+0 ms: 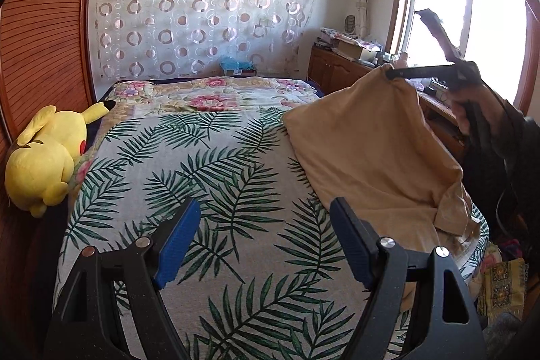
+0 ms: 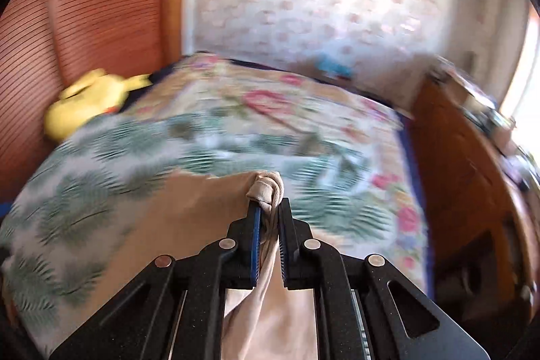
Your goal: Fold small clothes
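Observation:
A tan garment (image 1: 368, 150) hangs over the right side of the bed, lifted by one corner. My right gripper (image 1: 391, 73) is shut on that corner and holds it up in the air. In the right wrist view the bunched tan cloth (image 2: 266, 191) sticks out between the shut blue pads of the right gripper (image 2: 269, 208), and the rest drapes down to the left. That view is blurred. My left gripper (image 1: 265, 218) is open and empty, low over the leaf-print cover (image 1: 209, 164), just left of the garment's lower edge.
A yellow plush toy (image 1: 47, 157) lies at the bed's left edge by the wooden wall. A floral quilt (image 1: 209, 97) covers the far bed. A cluttered wooden cabinet (image 1: 341, 63) stands under the window on the right. Patterned cloth (image 1: 503, 289) lies beside the bed's right corner.

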Tool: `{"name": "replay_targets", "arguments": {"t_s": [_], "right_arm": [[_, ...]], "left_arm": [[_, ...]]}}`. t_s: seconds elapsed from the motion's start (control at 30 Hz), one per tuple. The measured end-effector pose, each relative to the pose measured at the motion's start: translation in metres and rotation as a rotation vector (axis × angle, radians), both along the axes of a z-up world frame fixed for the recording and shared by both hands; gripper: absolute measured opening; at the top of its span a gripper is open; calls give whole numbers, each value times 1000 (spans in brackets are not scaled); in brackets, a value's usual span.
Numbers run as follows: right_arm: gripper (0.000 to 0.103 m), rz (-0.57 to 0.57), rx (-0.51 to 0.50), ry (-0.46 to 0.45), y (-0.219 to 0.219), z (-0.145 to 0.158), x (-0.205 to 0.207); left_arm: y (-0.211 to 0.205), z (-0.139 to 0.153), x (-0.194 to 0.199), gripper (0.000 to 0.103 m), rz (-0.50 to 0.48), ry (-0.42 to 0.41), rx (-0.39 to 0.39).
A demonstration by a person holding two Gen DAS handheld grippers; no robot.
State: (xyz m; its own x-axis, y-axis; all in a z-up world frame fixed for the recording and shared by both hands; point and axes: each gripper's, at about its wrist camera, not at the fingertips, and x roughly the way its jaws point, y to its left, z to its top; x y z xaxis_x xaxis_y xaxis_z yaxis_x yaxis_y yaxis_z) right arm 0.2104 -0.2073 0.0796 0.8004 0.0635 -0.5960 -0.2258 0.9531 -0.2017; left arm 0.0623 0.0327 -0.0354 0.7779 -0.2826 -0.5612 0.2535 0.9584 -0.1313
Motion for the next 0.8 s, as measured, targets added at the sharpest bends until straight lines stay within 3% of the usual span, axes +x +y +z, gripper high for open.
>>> {"name": "replay_targets", "arguments": {"t_s": [0.07, 0.1, 0.13, 0.23, 0.37, 0.57, 0.8], "right_arm": [[12, -92, -24, 31, -15, -11, 18], [17, -131, -38, 49, -19, -19, 25], [30, -164, -53, 50, -20, -25, 27], [45, -125, -31, 55, -15, -39, 14], [45, -26, -3, 44, -13, -52, -37], [45, 159, 61, 97, 13, -103, -133], [45, 216, 115, 129, 4, -134, -184]], "left_arm": [[-5, -3, 1, 80, -10, 9, 2], [-7, -4, 1, 80, -15, 12, 3], [-10, -4, 2, 80, -20, 16, 6], [-19, -8, 3, 80, -39, 29, 14], [-37, -11, 4, 80, -78, 41, 22], [-71, -16, 2, 80, -142, 53, 33], [-92, -24, -3, 80, -183, 78, 59]]}}
